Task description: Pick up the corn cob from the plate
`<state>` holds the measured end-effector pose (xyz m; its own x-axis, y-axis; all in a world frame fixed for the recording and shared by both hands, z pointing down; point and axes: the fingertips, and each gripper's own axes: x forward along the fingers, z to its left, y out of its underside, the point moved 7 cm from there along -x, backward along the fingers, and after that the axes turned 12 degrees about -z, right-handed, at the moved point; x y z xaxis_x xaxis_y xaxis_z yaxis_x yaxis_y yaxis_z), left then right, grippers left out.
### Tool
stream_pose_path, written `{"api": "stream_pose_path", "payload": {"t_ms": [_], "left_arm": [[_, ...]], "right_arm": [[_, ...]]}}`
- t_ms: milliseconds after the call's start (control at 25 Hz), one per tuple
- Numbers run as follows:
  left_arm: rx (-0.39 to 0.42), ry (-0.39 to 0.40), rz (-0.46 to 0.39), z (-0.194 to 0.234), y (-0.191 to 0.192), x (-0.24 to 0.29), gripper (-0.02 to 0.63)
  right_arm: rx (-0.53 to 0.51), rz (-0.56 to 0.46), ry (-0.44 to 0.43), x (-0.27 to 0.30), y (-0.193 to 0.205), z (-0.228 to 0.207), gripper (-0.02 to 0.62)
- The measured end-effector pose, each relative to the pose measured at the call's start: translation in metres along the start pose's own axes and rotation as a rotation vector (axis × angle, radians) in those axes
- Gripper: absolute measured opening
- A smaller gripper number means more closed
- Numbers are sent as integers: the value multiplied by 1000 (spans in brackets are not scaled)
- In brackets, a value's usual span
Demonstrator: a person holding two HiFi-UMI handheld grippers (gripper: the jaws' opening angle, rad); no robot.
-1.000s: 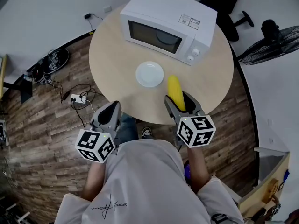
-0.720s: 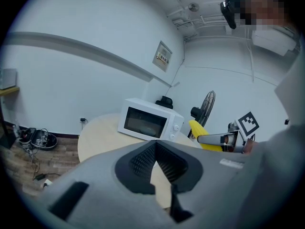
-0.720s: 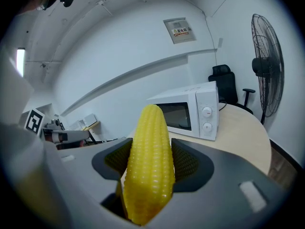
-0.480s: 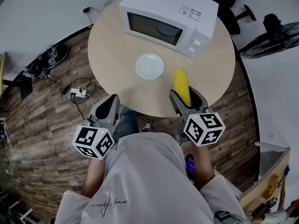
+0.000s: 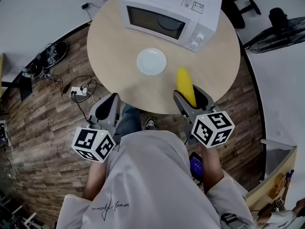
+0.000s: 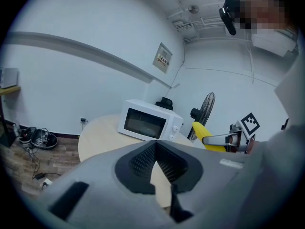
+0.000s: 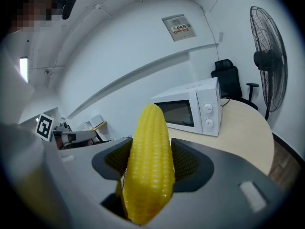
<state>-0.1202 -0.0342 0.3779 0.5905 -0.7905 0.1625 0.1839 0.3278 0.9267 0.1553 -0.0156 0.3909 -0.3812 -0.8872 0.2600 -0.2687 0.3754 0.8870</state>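
Corn cob point(image 5: 185, 86): one, yellow, being gripped by the right tool point(image 5: 188, 93), whose two jaws are pressing on its sides. It is hanging over the near edge of the counter point(image 5: 114, 51), off the plate point(image 5: 151, 62) and apart from it, to the plate's right. In the right gripper view the cob point(image 7: 147, 161) is pointing out along the jaws, and its lower end is disappearing into the tool body.

Plate: one, white, lying bare on the counter in front of the microwave point(image 5: 169, 14).

Microwave: one, white, door closed, sitting at the far side of the round counter.

Tools: two. The left tool point(image 5: 110, 101) is hovering off the counter's near edge, above the wooden floor point(image 5: 43, 123). In its own view the jaws are meeting at the tips with nothing between them, and the tool body point(image 6: 155, 149) is blocking the plate from sight.

Marker cubes: two, one on each tool.

Fan point(image 5: 281, 32): one, being cut off at the right edge of the head view.
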Motion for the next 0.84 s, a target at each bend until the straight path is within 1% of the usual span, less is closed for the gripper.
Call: {"api": "stream_pose_path", "payload": {"t_ms": [240, 840], "left_arm": [[-3, -1, 8, 2, 2, 1, -11], [-11, -1, 11, 6, 1, 1, -11]], "right_arm": [[19, 13, -28, 1, 0, 0, 267], [19, 26, -44, 5, -1, 3, 267]]}}
